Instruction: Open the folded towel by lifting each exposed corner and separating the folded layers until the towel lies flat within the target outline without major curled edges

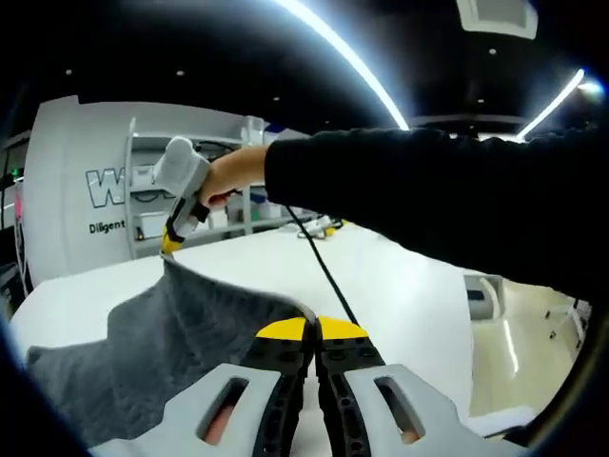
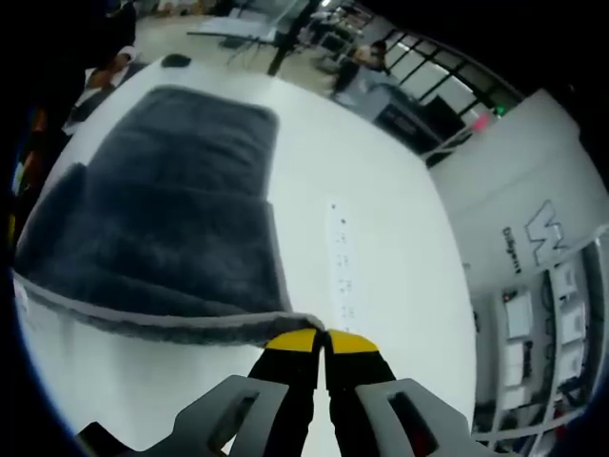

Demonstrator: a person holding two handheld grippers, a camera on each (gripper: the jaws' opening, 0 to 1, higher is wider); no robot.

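A dark grey towel with a paler hem lies partly folded on the white table. In the right gripper view my right gripper is shut on the towel's near corner, yellow tips pressed together. In the left gripper view my left gripper is shut on another corner of the towel. From there the cloth rises in a taut edge to the right gripper, which a hand holds raised above the table. A black sleeve crosses that view.
A black cable runs across the table behind the towel. Small printed marks dot the table to the towel's right. The table's edge drops to the floor on the right. White shelving stands behind.
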